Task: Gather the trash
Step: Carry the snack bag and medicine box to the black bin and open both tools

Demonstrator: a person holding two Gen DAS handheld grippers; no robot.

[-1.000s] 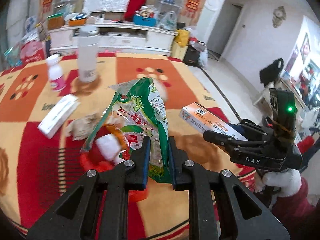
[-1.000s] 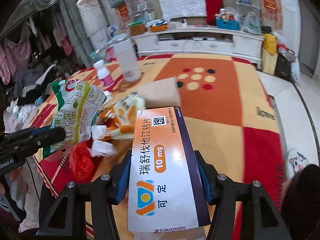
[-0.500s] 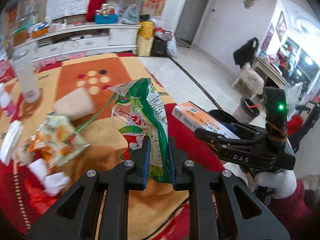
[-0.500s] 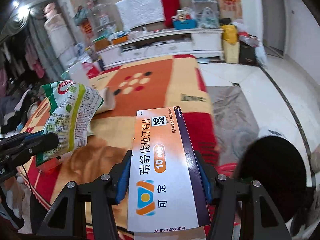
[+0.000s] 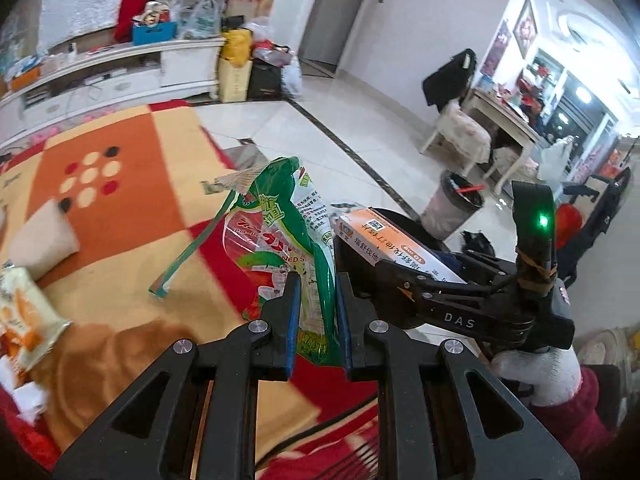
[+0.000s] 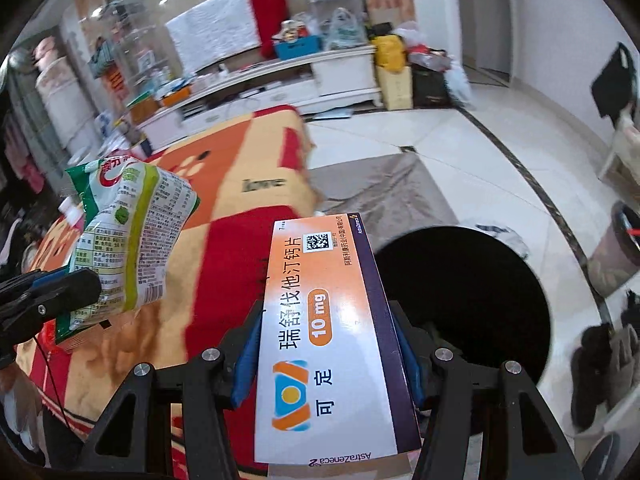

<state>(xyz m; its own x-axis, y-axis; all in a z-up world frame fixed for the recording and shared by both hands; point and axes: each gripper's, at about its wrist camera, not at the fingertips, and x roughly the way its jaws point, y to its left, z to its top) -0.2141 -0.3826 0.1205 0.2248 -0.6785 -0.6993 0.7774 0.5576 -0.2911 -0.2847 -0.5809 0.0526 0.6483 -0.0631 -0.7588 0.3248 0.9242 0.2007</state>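
Two grippers: each holds one piece of trash, both lifted off the table.
Left gripper: jaws pinched narrow on the lower part of a green snack bag, which stands up between the blue pads — a torn green strip hangs off its left side.
Right gripper: jaws partway apart and clamped on the long sides of an orange and white medicine box, printed face up, far end pointing away from the camera.
Gloved hand: in a white glove with a red sleeve behind it, gripping the handle of the right gripper, seen from the left wrist.
Box and bag: side by side in the left wrist view, the box just right of the bag; whether they touch I cannot tell.
Black bin: round, dark inside, on the floor just past the table edge — the far end of the box overlaps its left rim in the right wrist view.
Table: covered in a red, orange and yellow cloth, with a paper cup lying on its side and an orange and white wrapper near the left edge.
Second bin: pale, with a dark liner, farther off on the tiled floor near a chair.
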